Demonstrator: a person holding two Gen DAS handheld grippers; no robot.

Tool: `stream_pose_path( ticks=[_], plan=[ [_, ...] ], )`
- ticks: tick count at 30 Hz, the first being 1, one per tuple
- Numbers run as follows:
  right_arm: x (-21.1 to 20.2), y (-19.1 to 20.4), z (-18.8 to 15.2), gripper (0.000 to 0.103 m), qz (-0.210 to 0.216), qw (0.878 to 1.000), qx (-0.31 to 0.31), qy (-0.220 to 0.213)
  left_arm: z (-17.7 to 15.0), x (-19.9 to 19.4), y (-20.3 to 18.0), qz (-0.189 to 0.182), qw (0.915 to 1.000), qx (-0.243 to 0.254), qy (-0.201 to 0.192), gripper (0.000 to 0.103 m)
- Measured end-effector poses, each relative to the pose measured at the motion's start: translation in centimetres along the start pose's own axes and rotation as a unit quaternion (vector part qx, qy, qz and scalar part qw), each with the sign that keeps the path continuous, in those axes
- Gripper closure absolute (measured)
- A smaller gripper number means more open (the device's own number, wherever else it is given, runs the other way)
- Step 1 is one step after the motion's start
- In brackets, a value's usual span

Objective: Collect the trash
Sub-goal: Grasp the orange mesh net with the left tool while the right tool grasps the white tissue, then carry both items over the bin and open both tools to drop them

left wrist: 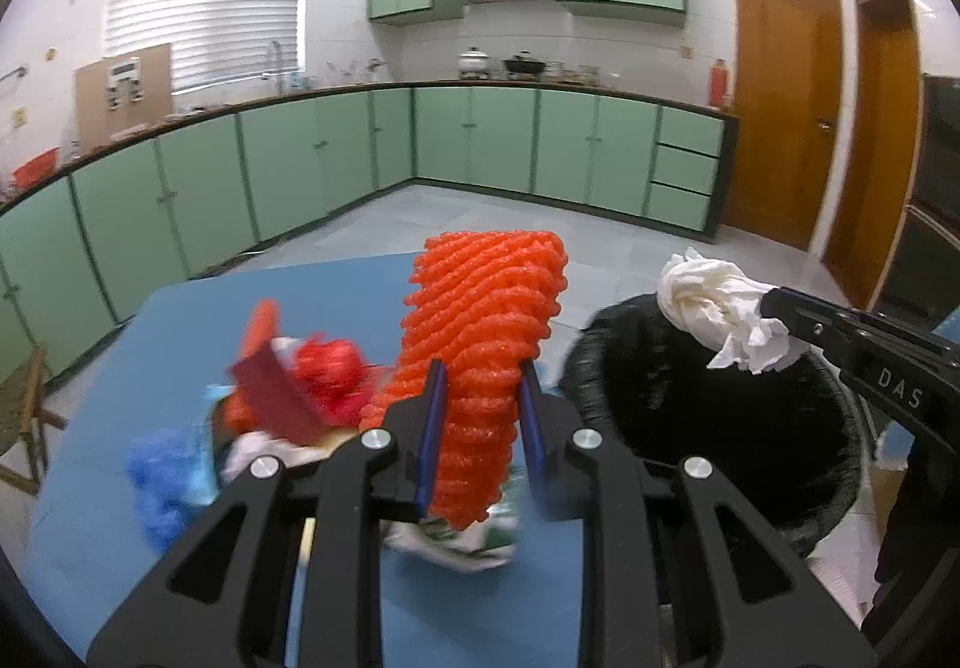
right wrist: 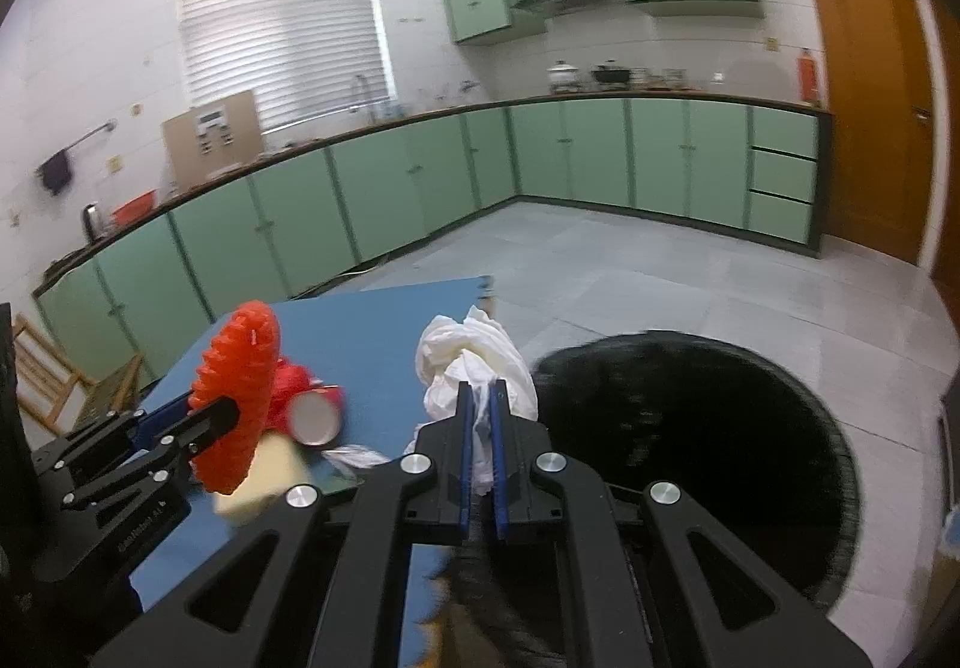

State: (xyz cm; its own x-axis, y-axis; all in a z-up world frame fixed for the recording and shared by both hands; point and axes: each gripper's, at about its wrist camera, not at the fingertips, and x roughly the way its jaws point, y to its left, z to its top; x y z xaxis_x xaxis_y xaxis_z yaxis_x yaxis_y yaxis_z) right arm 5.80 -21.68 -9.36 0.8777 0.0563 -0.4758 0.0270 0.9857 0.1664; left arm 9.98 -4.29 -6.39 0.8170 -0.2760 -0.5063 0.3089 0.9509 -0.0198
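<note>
The left gripper [left wrist: 480, 398] squeezes one orange foam net [left wrist: 486, 320]. The right gripper [right wrist: 480, 428] pinches one white tissue [right wrist: 474, 356] near the black bin's [right wrist: 840, 452] rim.

left claw [left wrist: 480, 398]: clamped on load, tilted down | right claw [right wrist: 478, 416]: pinched shut, tilted down

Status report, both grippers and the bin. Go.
Left gripper shut on orange foam net. Right gripper shut on white tissue wad. Black bin open, nothing blocking.
</note>
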Motion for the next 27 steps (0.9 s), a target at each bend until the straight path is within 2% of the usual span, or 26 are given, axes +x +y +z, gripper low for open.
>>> stream_pose_path(
  ticks=[11, 17, 23, 25, 27],
  plan=[
    [-0.8, -7.6, -0.7, 0.097, -0.069, 0.997, 0.036, 0.005, 0.5, 4.8, -6.4, -0.076, 0.9969, 0.011, 0.018, 0.081],
    [-0.1, -10.6, -1.9, 0.097, -0.089, 0.995, 0.053, 0.017, -0.1, 7.7, -9.3, -0.098, 0.9945, 0.022, 0.032, 0.081],
    [0.5, -12.0, -2.5, 0.097, -0.102, 0.993, 0.059, 0.025, -0.7, 9.6, -11.2, -0.115, 0.9918, 0.029, 0.047, 0.081],
    [0.7, -12.6, -2.7, 0.097, -0.106, 0.992, 0.065, 0.027, -0.8, 10.4, -11.7, -0.125, 0.9902, 0.031, 0.054, 0.079],
    [0.6, -12.8, -3.0, 0.092, -0.114, 0.991, 0.069, 0.027, -0.8, 10.6, -11.8, -0.128, 0.9896, 0.033, 0.057, 0.072]
  ],
)
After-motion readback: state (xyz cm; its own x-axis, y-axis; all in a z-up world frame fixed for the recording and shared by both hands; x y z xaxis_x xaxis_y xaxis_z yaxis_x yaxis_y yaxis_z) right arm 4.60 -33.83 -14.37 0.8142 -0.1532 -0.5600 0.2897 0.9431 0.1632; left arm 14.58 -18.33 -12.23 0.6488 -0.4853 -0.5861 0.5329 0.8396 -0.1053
